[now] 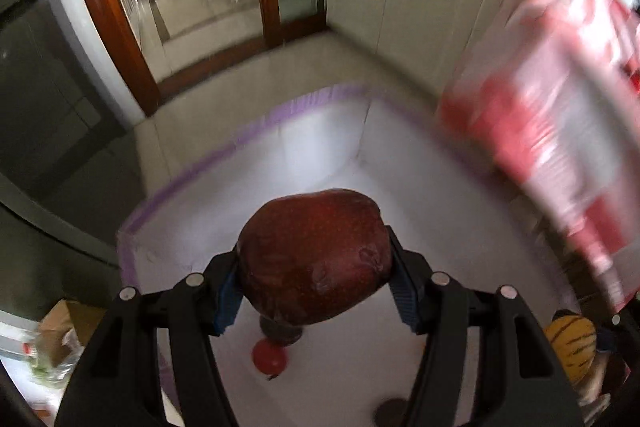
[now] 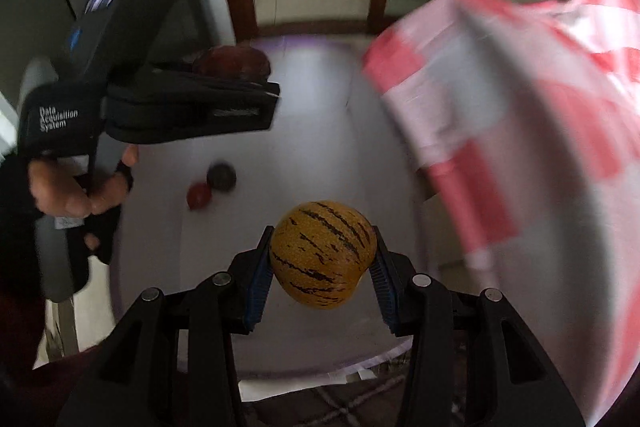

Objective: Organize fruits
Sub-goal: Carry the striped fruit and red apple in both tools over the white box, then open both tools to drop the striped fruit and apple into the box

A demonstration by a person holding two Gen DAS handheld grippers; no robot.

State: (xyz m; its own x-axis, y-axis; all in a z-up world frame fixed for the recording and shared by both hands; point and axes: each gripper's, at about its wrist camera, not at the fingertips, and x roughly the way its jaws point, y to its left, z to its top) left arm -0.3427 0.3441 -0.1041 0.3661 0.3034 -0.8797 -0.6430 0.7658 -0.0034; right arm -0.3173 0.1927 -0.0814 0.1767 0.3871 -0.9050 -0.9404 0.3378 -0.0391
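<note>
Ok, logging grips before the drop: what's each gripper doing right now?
Left gripper: closed on the dark red apple.
Right gripper: closed on the yellow striped fruit.

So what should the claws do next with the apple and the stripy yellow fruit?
Probably lower both into the white box and let go. The left claw grips the dark red apple, the right claw grips the striped yellow fruit, and both hang over it.
</note>
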